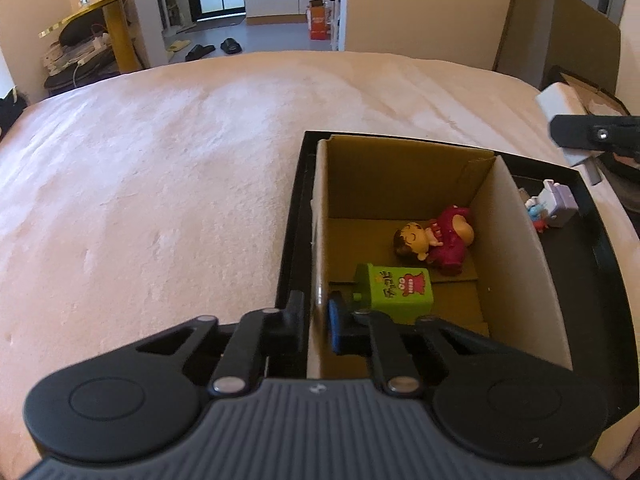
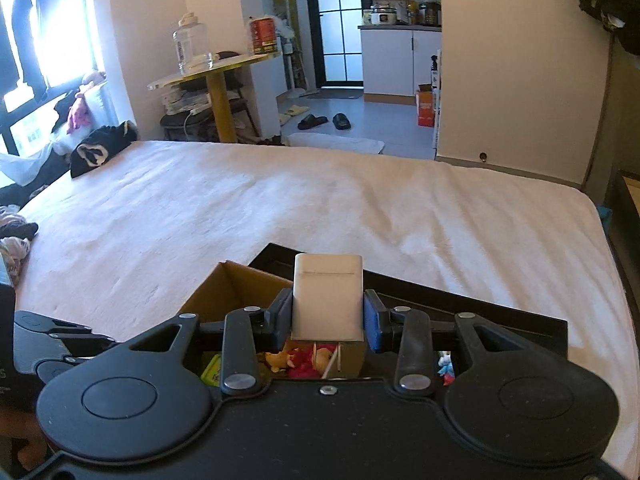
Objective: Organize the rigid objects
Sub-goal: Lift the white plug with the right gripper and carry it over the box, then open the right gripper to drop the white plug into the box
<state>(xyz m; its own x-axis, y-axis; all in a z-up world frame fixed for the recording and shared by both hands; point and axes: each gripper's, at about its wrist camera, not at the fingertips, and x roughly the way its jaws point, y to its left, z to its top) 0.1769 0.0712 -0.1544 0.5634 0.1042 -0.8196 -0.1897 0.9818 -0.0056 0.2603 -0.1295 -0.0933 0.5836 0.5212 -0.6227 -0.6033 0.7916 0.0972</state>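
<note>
A cardboard box (image 1: 516, 248) stands inside a black tray (image 1: 600, 248) on the bed. In the box lie a doll in a red outfit (image 1: 436, 240) and a green toy block (image 1: 396, 288). A small purple and white toy (image 1: 554, 204) lies in the tray to the right of the box. My left gripper (image 1: 316, 316) is shut on the box's left wall, one finger on each side. My right gripper (image 2: 328, 314) is shut on a white charger block (image 2: 327, 296) and holds it above the box (image 2: 224, 292); it also shows in the left wrist view (image 1: 560, 102).
The bed's pale blanket (image 1: 160, 168) spreads to the left and far side of the tray. Dark clothes (image 2: 100, 148) lie at the bed's far left corner. A yellow round table (image 2: 218, 76) with a jar stands beyond the bed.
</note>
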